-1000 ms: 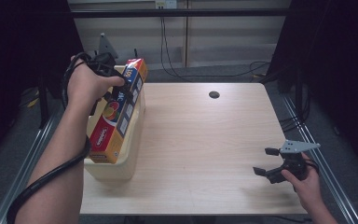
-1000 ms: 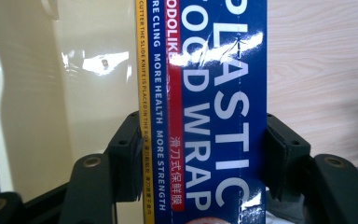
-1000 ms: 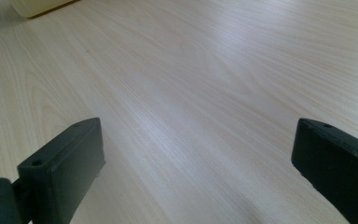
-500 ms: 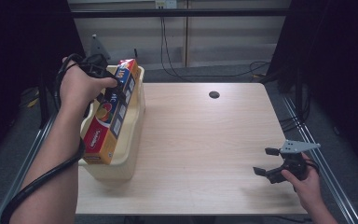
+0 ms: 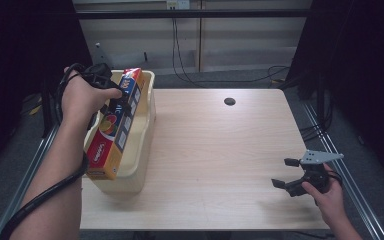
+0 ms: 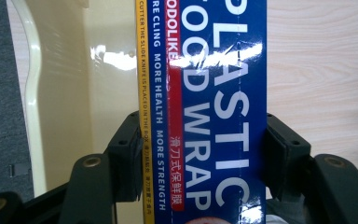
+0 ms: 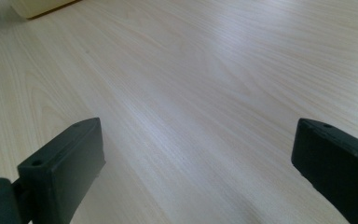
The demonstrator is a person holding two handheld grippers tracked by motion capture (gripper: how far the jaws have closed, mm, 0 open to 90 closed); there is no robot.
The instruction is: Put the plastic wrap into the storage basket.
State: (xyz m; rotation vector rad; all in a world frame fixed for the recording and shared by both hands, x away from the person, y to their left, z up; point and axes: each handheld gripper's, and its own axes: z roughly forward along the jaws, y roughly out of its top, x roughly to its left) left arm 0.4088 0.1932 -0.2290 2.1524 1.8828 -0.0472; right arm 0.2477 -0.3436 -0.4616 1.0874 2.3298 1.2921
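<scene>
The left forearm reaches forward, its gripper (image 5: 121,102) clamped across one long, glossy blue plastic wrap box (image 5: 114,127) slanting in one cream plastic bin (image 5: 147,117) at the worktop's (image 5: 220,150) left edge. The right gripper (image 5: 285,173) rests low near the pale woodgrain worktop's right edge, jaws spread wide.
</scene>
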